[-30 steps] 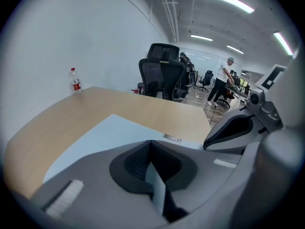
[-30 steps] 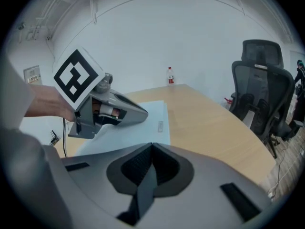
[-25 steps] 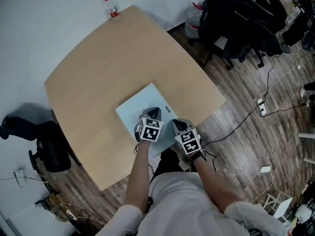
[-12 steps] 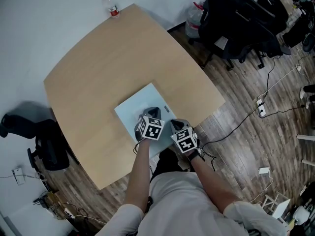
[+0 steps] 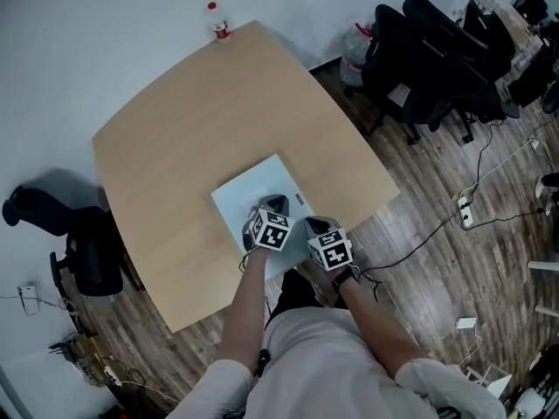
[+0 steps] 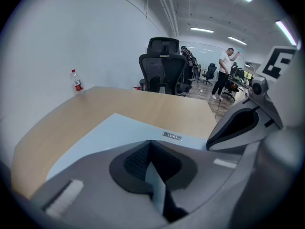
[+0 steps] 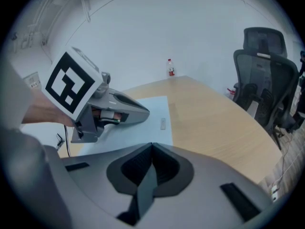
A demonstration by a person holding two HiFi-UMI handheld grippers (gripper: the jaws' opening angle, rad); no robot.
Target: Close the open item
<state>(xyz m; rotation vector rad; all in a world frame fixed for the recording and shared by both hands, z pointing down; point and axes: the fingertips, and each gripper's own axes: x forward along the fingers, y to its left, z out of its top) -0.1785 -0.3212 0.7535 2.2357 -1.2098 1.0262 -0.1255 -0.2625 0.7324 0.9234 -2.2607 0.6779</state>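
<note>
- Pale-blue flat rectangular slab (image 5: pixel 253 190), smooth and matt, lies flat on the light wooden table (image 5: pixel 183 120), turned cornerwise, close to the edge nearest the person.
- A small silvery oblong plate (image 5: pixel 299 199) sits on the slab's top face near one of its edges.
- The table top shows fine, even grain; its sides bow outward and its corners are rounded.
- The left gripper (image 5: pixel 275 203), grey moulded plastic with dark ribbed pads, is low over the slab's near part. Its jaws are pressed together at the tips and grasp nothing. Whether it touches the slab cannot be told.
- The right gripper (image 5: pixel 316 225), of the same build, is just beside the left one, at the slab's near right edge. Its jaws are likewise clenched on nothing.
- Each gripper carries a white cube with black square markers.
- A small clear plastic bottle with a red cap and red label (image 5: pixel 217 20) stands upright at the table's far corner, well apart from the slab; a broad stretch of wood lies between them.
- Black mesh-backed office chairs (image 5: pixel 437 51) stand beyond the table's right side on the dark wood-plank floor (image 5: pixel 437 199).
- Another black chair (image 5: pixel 79 251) stands by the table's left edge.
- A white power strip with a black cable (image 5: pixel 465 190) lies on the floor to the right.
</note>
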